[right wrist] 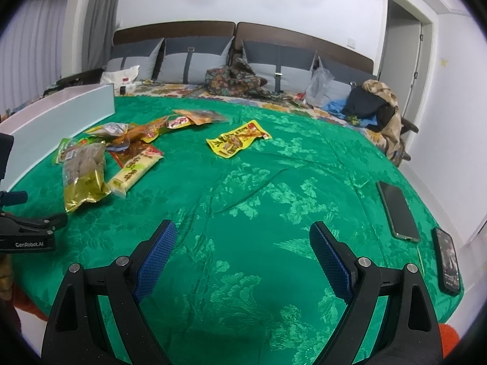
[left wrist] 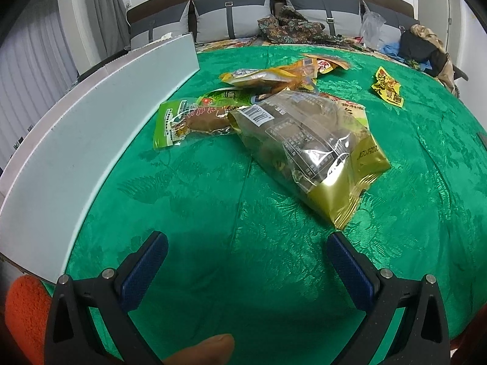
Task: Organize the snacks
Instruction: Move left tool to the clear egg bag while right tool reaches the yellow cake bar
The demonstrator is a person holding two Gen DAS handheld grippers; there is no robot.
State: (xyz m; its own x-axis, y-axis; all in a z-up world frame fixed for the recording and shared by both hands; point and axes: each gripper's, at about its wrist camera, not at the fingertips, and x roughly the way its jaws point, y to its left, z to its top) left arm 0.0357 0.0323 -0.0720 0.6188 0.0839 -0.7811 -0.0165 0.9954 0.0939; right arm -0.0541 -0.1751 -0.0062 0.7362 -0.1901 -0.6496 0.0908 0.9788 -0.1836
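We see both tongs, left tongs (left wrist: 246, 248) and right tongs (right wrist: 243, 237), released, empty, above green bedspread (right wrist: 274, 182); snack pile (left wrist: 274, 115) beside white tray (left wrist: 91, 140).

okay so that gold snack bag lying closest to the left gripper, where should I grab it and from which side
Probably pinch the flat crimped bottom seam of the gold snack bag, the end nearest the open left hand-held gripper, coming in low from the near side. The bag's middle looks puffed and its far end lies over other packets.
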